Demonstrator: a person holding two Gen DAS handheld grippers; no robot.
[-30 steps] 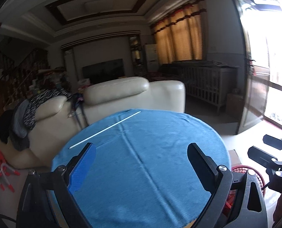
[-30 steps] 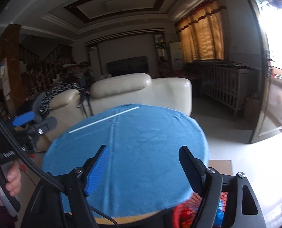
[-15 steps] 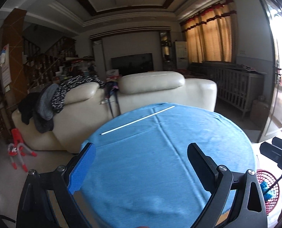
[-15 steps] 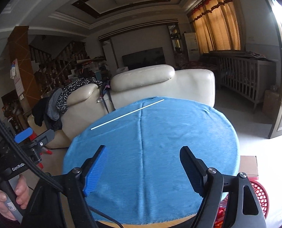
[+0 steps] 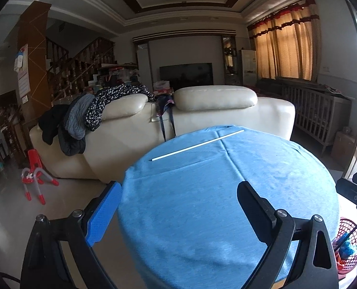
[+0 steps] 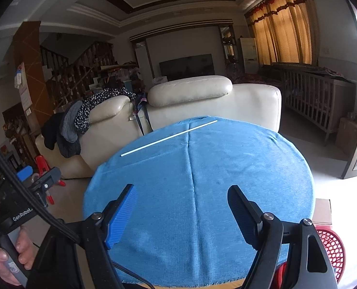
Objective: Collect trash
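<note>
Both grippers, left gripper [image 5: 178, 207] and right gripper [image 6: 181, 207], hang spread and empty low in frame over the blue tablecloth [image 6: 202, 180], since we judge the white stick [image 6: 168, 137] at upper centre unreached, red basket [image 6: 332, 248] lower right.

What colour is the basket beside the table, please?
Red basket, clearest in the right wrist view.

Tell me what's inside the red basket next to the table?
The red mesh basket on the floor holds something blue and some orange bits, seen from the left wrist. The black gripper frame and the round blue-clothed table hide the rest.
</note>
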